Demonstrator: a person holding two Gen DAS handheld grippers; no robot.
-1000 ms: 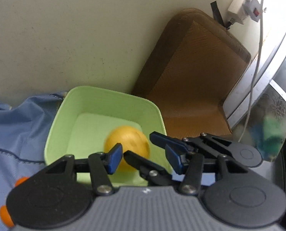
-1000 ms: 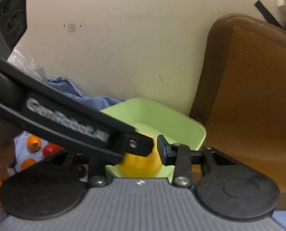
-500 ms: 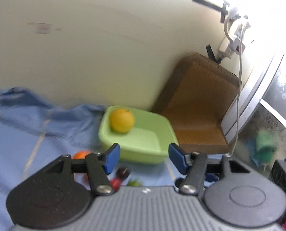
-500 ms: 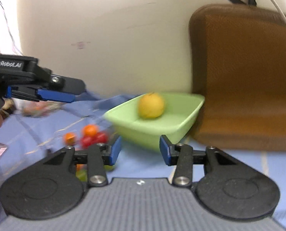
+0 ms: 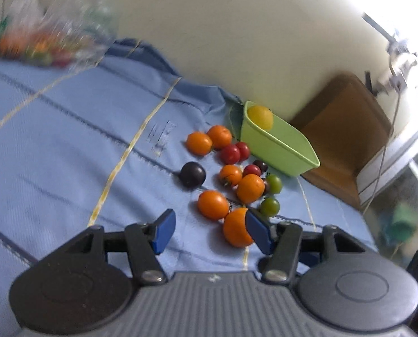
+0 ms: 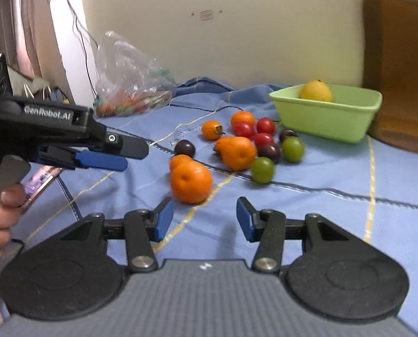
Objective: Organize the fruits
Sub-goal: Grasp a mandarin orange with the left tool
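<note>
A green bin [image 5: 282, 147] [image 6: 327, 120] stands on the blue cloth by the wall with one yellow fruit [image 5: 261, 116] [image 6: 315, 91] inside. In front of it lie several loose oranges, red and green tomatoes and dark plums. My left gripper [image 5: 207, 230] is open and empty above the cloth; the nearest orange [image 5: 237, 231] sits by its right fingertip. It also shows in the right wrist view [image 6: 102, 163]. My right gripper [image 6: 204, 219] is open and empty, just short of a large orange [image 6: 190, 181].
A clear plastic bag [image 6: 127, 78] with more fruit lies at the back left by the wall. A brown cushion [image 6: 400, 64] leans against the wall right of the bin. A phone [image 6: 40, 179] lies at the left.
Both grippers have pulled back from the bin and the yellow fruit stays inside it. The left gripper has swung left and down over the loose fruit.
</note>
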